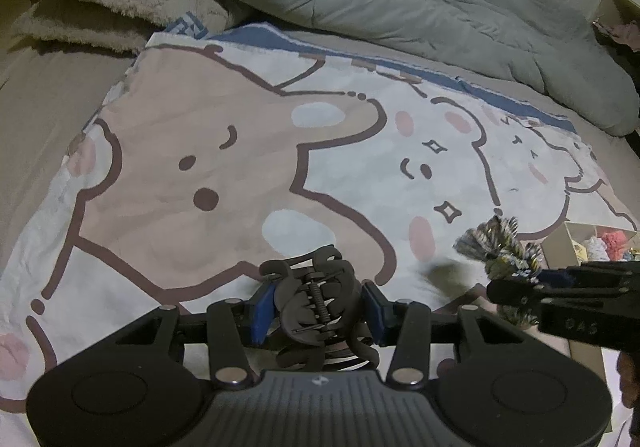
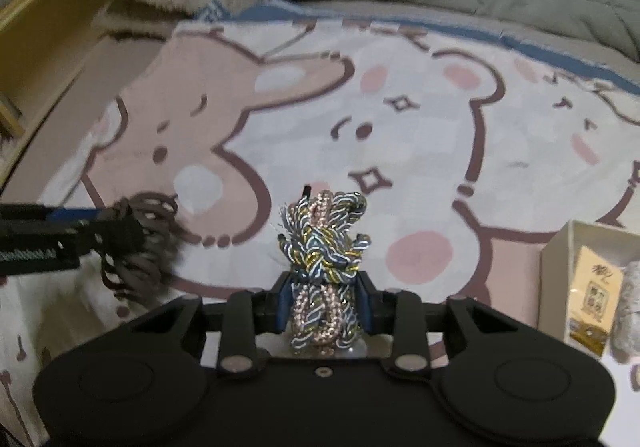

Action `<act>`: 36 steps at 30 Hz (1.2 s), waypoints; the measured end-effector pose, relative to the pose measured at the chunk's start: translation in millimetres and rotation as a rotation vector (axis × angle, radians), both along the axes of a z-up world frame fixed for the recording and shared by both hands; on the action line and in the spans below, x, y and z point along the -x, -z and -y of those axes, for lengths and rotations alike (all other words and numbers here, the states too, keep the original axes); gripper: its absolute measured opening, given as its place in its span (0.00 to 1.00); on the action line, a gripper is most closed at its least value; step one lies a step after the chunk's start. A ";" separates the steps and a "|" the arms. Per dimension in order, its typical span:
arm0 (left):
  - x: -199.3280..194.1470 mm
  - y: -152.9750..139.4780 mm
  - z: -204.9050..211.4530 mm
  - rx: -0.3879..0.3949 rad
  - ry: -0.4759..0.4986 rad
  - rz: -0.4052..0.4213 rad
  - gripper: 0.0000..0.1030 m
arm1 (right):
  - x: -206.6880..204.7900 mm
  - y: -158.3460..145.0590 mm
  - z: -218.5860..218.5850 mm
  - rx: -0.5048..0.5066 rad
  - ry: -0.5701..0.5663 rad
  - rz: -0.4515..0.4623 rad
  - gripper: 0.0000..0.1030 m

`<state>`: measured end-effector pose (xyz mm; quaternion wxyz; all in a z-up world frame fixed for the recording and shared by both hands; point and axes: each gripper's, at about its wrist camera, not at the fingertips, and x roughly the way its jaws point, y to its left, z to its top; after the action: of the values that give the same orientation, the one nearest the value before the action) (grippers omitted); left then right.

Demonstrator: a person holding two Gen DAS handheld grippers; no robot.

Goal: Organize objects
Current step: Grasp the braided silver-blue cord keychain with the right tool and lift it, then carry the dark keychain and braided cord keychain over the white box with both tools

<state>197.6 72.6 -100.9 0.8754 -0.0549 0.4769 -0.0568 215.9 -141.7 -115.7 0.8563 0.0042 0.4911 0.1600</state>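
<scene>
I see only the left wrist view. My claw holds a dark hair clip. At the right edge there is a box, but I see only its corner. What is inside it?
Observer: In the right wrist view, the cardboard box holds a cream and gold packet and something grey and fuzzy beside it.
Operator: What exactly does the right claw hold?
Observer: The right claw is shut on a braided hair tie, blue, gold and white cords with a pink rhinestone strand through it.
Operator: Is my hair clip gripped well?
Observer: From the right, the hair clip sticks out past the left claw, blurred; the grip cannot be judged there.
</scene>
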 end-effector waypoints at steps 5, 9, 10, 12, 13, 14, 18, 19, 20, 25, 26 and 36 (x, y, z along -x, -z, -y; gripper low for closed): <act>6.3 -11.2 5.2 -0.031 0.004 0.031 0.46 | 11.9 -22.9 7.0 -0.039 0.024 0.059 0.33; 13.3 -22.6 9.2 -0.035 0.013 0.063 0.46 | 21.6 -39.4 11.5 -0.055 0.040 0.100 0.33; 15.3 -25.6 10.5 -0.032 0.016 0.070 0.46 | 23.8 -42.4 12.0 -0.055 0.043 0.105 0.33; 19.0 -31.2 13.4 -0.026 0.020 0.083 0.46 | 29.0 -49.2 14.5 -0.060 0.050 0.122 0.33; 21.3 -34.2 15.5 -0.024 0.023 0.090 0.46 | 31.7 -52.5 16.0 -0.062 0.054 0.130 0.33; 23.1 -36.8 17.4 -0.023 0.026 0.097 0.46 | 34.7 -56.0 17.6 -0.063 0.058 0.140 0.33; 32.4 -46.9 25.2 -0.022 0.039 0.121 0.46 | 44.4 -65.3 23.7 -0.066 0.078 0.165 0.33; 34.3 -49.2 27.5 -0.022 0.042 0.126 0.46 | 47.2 -67.0 25.5 -0.065 0.079 0.170 0.33; 36.3 -51.4 29.6 -0.021 0.044 0.131 0.46 | 49.8 -68.6 27.2 -0.060 0.081 0.176 0.33; 47.1 -61.7 43.1 -0.016 0.059 0.160 0.46 | 62.3 -78.7 38.9 -0.066 0.103 0.198 0.33; 48.8 -63.4 45.8 -0.011 0.063 0.164 0.46 | 65.4 -81.4 41.6 -0.066 0.107 0.207 0.33; 58.2 -73.9 86.6 0.020 0.125 0.188 0.46 | 95.4 -99.4 83.3 -0.045 0.160 0.258 0.33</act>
<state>139.4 -14.0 -27.0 0.9105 -0.0285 0.3944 -0.1208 120.5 -225.0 -16.3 0.9220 0.0419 0.3712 0.1013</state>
